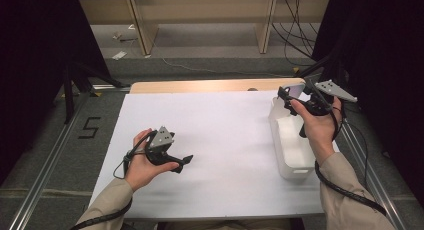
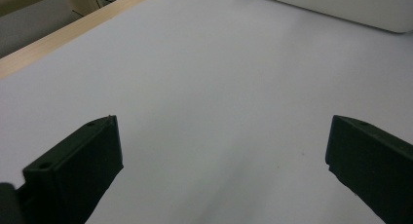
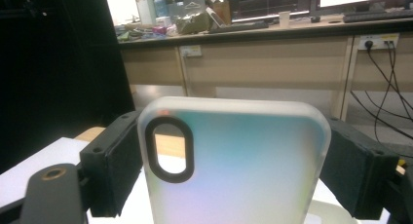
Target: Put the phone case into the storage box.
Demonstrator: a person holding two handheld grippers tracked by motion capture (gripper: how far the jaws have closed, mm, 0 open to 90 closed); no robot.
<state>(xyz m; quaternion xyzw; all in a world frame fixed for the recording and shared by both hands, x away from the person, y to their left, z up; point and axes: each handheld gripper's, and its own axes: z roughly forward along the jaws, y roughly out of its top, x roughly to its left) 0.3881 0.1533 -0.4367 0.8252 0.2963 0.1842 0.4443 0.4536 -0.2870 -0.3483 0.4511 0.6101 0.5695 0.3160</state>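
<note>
A frosted, iridescent phone case point(image 3: 234, 165) with a black-rimmed camera cutout stands upright between both black jaws of my right gripper point(image 3: 234, 170), which press on its two long sides. From above, the right gripper point(image 1: 295, 94) holds the phone case point(image 1: 294, 90) over the far end of a white bin point(image 1: 290, 162) at the table's right. My left gripper point(image 1: 184, 161) rests low on the white table sheet point(image 1: 220, 135) at the left, pointing right. Its jaws stand wide apart over bare sheet with nothing between them, as the left gripper point(image 2: 221, 160) view shows.
The white bin point(image 2: 336, 7) sits along the right edge of the sheet. A wooden table edge point(image 1: 215, 85) runs along the back. Black frames and cables flank the table, and a desk with shelves and clutter stands beyond it.
</note>
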